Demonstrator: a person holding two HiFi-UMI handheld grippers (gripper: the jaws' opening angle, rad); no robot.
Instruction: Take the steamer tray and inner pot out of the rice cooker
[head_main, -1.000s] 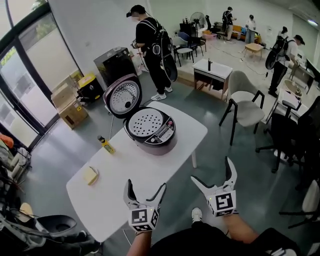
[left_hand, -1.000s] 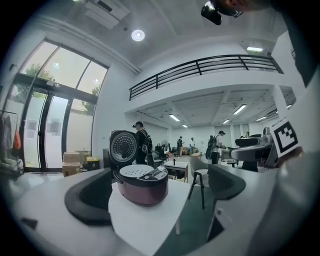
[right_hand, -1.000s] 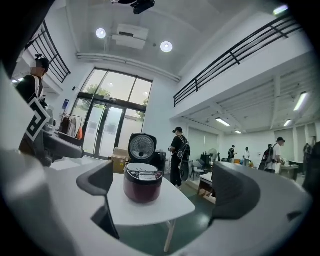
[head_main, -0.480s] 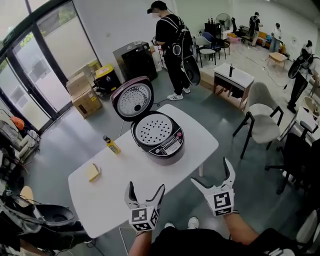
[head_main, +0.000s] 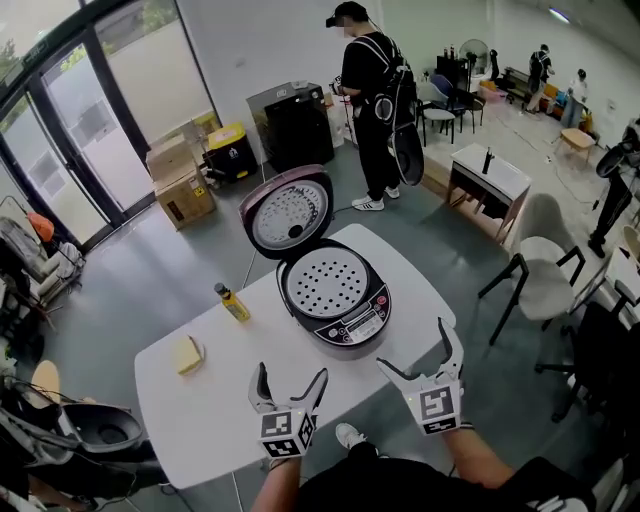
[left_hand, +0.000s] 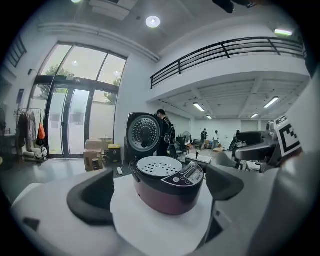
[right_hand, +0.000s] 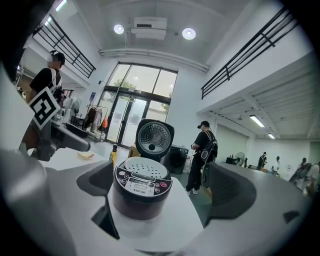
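A dark red rice cooker (head_main: 340, 305) stands on the white table (head_main: 250, 370) with its lid (head_main: 287, 213) swung up at the back. A white perforated steamer tray (head_main: 327, 282) sits in its top; the inner pot is hidden beneath. Near the table's front edge my left gripper (head_main: 290, 379) is open and empty. The right gripper (head_main: 417, 352) hangs just off the table's front right, also open and empty. Both gripper views face the cooker (left_hand: 167, 186) (right_hand: 141, 190), a short way ahead of the jaws.
A small yellow bottle (head_main: 232, 302) and a yellow sponge (head_main: 188, 355) lie on the table's left part. A grey chair (head_main: 545, 275) stands to the right. A person (head_main: 378, 105) stands behind the table, with boxes (head_main: 180, 185) at the back left.
The head view has shifted, so the table and cooker now sit closer and more central. Both grippers have kept their open pose near the front edge.
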